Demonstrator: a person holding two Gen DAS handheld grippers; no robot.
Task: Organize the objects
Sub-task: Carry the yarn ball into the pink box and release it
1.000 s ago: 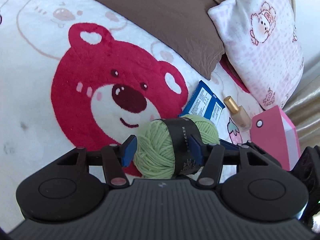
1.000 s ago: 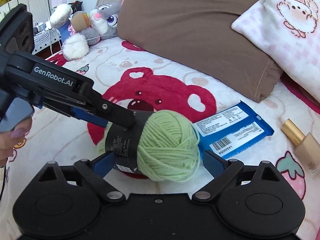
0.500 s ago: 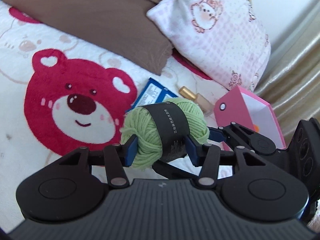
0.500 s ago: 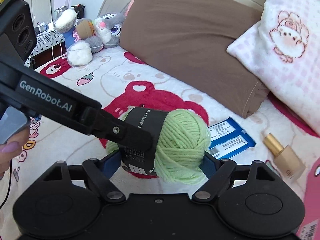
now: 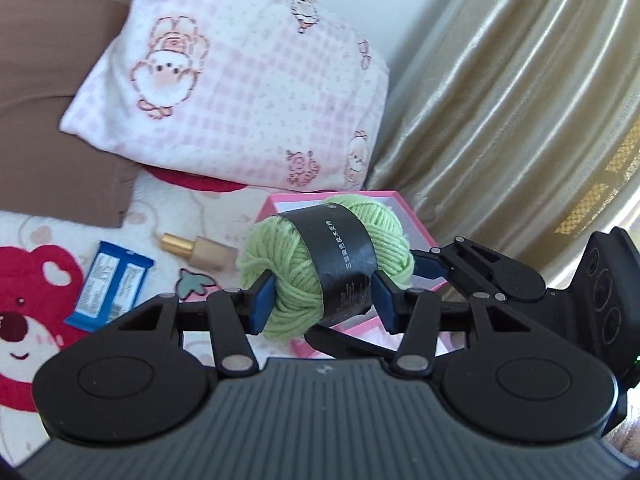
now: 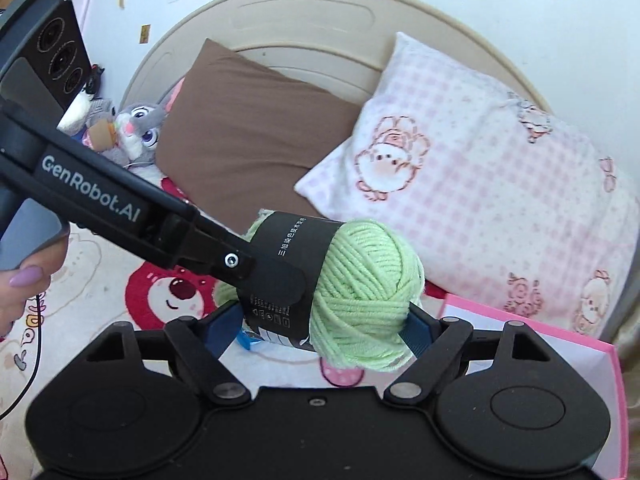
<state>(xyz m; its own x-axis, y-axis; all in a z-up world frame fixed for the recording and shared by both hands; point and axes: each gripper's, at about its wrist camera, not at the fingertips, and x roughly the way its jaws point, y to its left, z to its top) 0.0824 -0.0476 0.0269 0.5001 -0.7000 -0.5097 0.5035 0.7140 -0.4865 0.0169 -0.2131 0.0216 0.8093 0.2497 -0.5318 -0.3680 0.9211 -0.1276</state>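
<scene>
A ball of light green yarn [image 5: 280, 258] with a black paper band hangs in the air above the open pink box [image 5: 418, 232]. My left gripper [image 5: 324, 302] is shut on it, its blue pads pressing across the band and the strands. My right gripper [image 6: 320, 326] is shut on the same yarn ball [image 6: 364, 280] lengthwise, one pad on each end. In the right wrist view a left gripper finger [image 6: 276, 276] lies over the band, and the pink box [image 6: 560, 340] shows at the lower right, behind my fingers.
On the bear-print blanket [image 5: 36, 312] lie a blue packet [image 5: 112, 280] and a gold-capped bottle [image 5: 200, 250]. A pink checked pillow [image 5: 240, 92] and a brown pillow [image 6: 248, 132] stand behind. A gold curtain [image 5: 520, 100] hangs right. Plush toys [image 6: 136, 128] sit far left. A hand [image 6: 20, 288] holds the left gripper.
Both grippers have lifted the yarn ball off the blanket and carried it right, over the pink box. The right gripper's pads have closed onto its ends.
</scene>
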